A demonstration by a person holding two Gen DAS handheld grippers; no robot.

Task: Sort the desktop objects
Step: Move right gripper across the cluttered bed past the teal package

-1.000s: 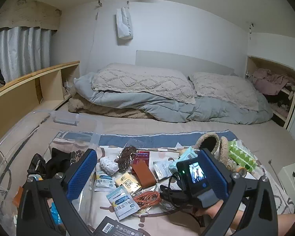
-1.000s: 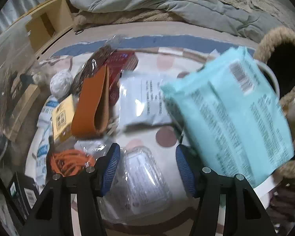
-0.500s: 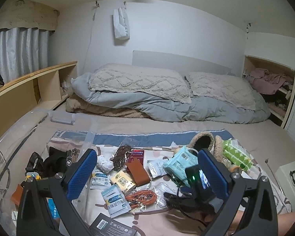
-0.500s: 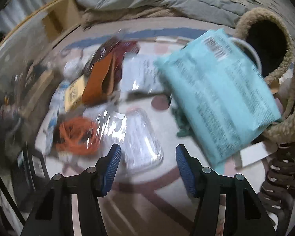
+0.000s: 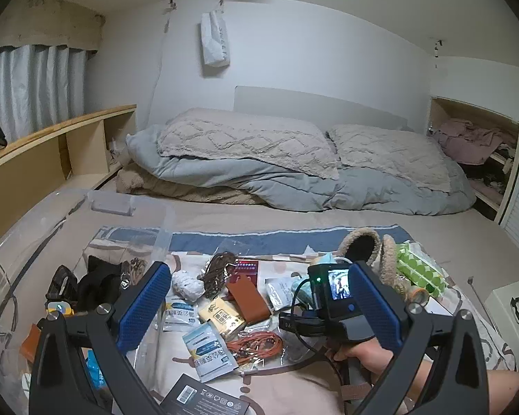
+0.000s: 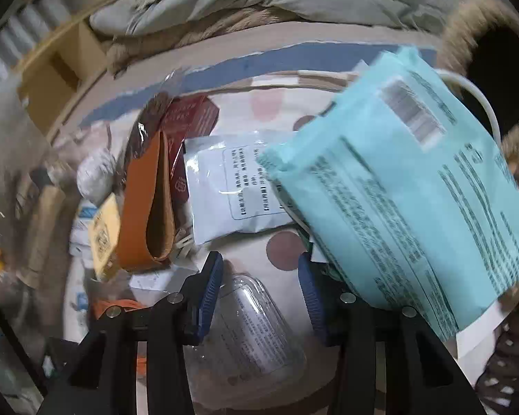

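Observation:
Small items lie scattered on a patterned cloth [image 5: 287, 387] spread over the bed. My right gripper [image 6: 261, 276] points steeply down over a clear plastic blister pack [image 6: 256, 325]. Its jaws are closing with the pack's top end between the blue pads, which do not press on it. A teal packet [image 6: 415, 190] lies just right of it, with a white sachet [image 6: 225, 186] and an orange-brown leather case [image 6: 145, 200] ahead. My left gripper [image 5: 259, 311] hovers open and empty over the pile. The right gripper's body [image 5: 332, 297] and a hand [image 5: 370, 356] show there too.
A clear plastic bin [image 5: 24, 242] stands at the left with dark items inside. Woven slippers [image 5: 360, 245] and a green dotted pack [image 5: 418, 269] sit at the right. An orange cable [image 5: 256, 342], a yellow packet [image 5: 221, 318] and a black box [image 5: 204, 397] lie near me.
My right gripper has swung over the pile and dropped back onto the clear blister pack, and its jaws have narrowed around it. The left gripper has barely shifted.

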